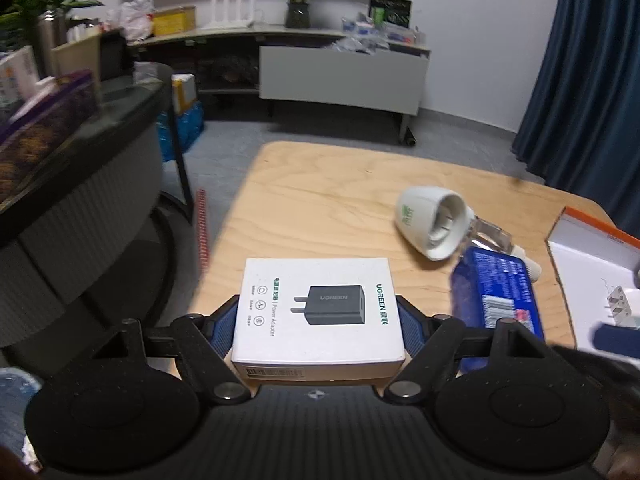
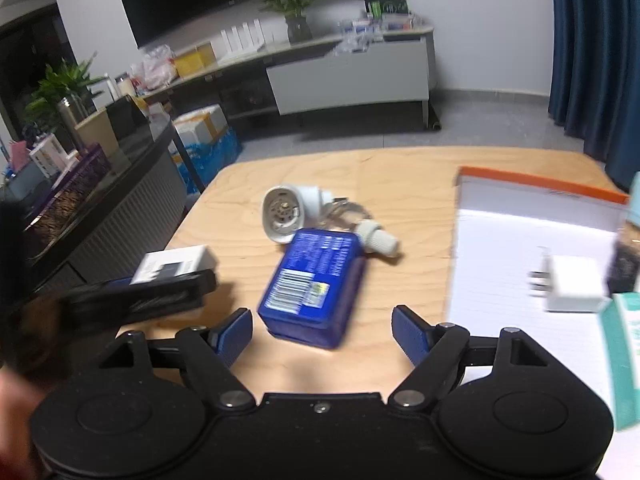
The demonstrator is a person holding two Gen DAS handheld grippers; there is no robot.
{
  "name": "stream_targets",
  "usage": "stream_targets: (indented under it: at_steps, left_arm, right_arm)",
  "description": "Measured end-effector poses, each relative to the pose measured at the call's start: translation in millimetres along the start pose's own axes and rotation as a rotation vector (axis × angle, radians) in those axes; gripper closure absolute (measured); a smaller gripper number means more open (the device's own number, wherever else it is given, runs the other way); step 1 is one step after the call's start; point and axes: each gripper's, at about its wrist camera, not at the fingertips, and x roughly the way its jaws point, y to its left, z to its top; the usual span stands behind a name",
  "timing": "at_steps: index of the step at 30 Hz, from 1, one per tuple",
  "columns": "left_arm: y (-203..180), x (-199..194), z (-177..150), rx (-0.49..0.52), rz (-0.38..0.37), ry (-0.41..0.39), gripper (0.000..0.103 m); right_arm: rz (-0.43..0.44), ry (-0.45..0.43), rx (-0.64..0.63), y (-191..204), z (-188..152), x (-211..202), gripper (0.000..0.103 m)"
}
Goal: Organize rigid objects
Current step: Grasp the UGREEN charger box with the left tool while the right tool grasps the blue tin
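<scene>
— Two grippers; how is each standing?
— Left gripper (image 1: 318,316) is clamping the white adapter box (image 1: 318,310) above the wooden table (image 1: 320,208); right gripper (image 2: 322,330) is gaping, empty, before the blue box (image 2: 312,286)

Left wrist fisheye: low over near-left part of light plywood tabletop (image 1: 320,200), facing forward toward grey wall cabinet (image 1: 340,76). Right wrist fisheye: similar height, further right, angled slightly left. Shared: blue rectangular tin (image 1: 496,292) (image 2: 312,280), white lamp-socket fitting (image 1: 432,220) (image 2: 284,216), orange-edged white tray (image 1: 600,264) (image 2: 520,240), white charger box (image 1: 316,312) (image 2: 172,266) close up left, distant right.
</scene>
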Motion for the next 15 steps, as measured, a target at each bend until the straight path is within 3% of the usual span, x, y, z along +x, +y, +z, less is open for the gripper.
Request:
stream_targets:
  at_steps: [10,11,12,15]
  left_arm:
    - [17.0,-7.1,-0.5,-0.017,0.012,0.006,0.024]
    - [17.4,-6.4,0.2,-0.016,0.010,0.006,0.024]
    - [17.2,-5.8,0.5,-0.016,0.009,0.007,0.024]
    - [16.2,-6.6,-1.4,-0.014,0.004,0.007,0.024]
  right_arm:
    - [-0.128,0.076,0.032,23.4,15.3,65.7,0.011]
    - [-0.137,0.076,0.020,24.8,15.0,68.8,0.015]
    - [-0.155,0.063,0.002,25.7,13.9,69.1,0.027]
    - [-0.140,0.061,-0.036,26.5,10.1,64.1,0.029]
